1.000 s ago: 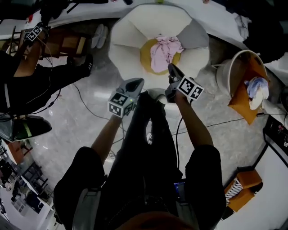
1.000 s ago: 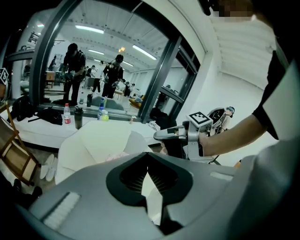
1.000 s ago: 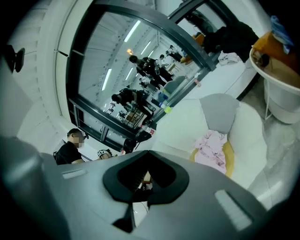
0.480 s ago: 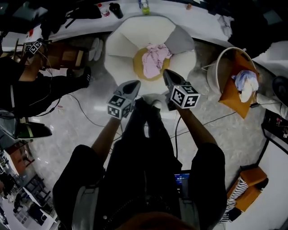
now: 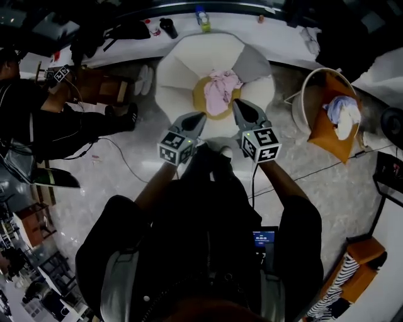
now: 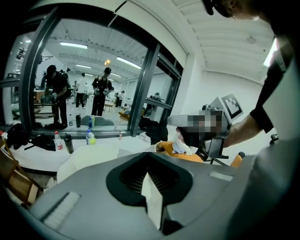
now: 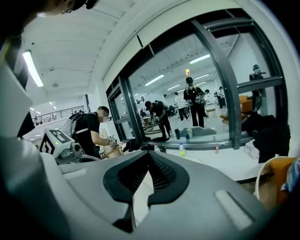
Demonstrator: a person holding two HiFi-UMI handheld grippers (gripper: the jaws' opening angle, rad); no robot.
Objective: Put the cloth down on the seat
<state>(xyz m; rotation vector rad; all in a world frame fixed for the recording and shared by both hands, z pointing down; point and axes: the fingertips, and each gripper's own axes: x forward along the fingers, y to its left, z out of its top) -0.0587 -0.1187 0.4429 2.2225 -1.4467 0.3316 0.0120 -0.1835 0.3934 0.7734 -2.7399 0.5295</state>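
The pink cloth (image 5: 220, 88) lies crumpled on the yellow seat (image 5: 200, 95) of the white armchair (image 5: 179, 63), free of both grippers. My left gripper (image 5: 199, 116) and right gripper (image 5: 238, 104) hover side by side just in front of the chair, pointing at it. Both are shut with nothing between the jaws. In the left gripper view the left gripper (image 6: 149, 158) has its pads together, and the armchair (image 6: 93, 157) shows beyond them. In the right gripper view the right gripper (image 7: 149, 157) is likewise closed and empty.
A round basket (image 5: 327, 119) with an orange liner and some cloths stands to the right of the chair. A grey cushion (image 5: 252, 63) leans in the chair. A person (image 5: 56, 126) sits at the left. Bottles (image 5: 203, 17) stand on the ledge behind. A cable (image 5: 119, 157) crosses the floor.
The right gripper has drawn back slightly from the cloth and now stands level with the left one. The cloth has stayed on the seat. The head view has shifted.
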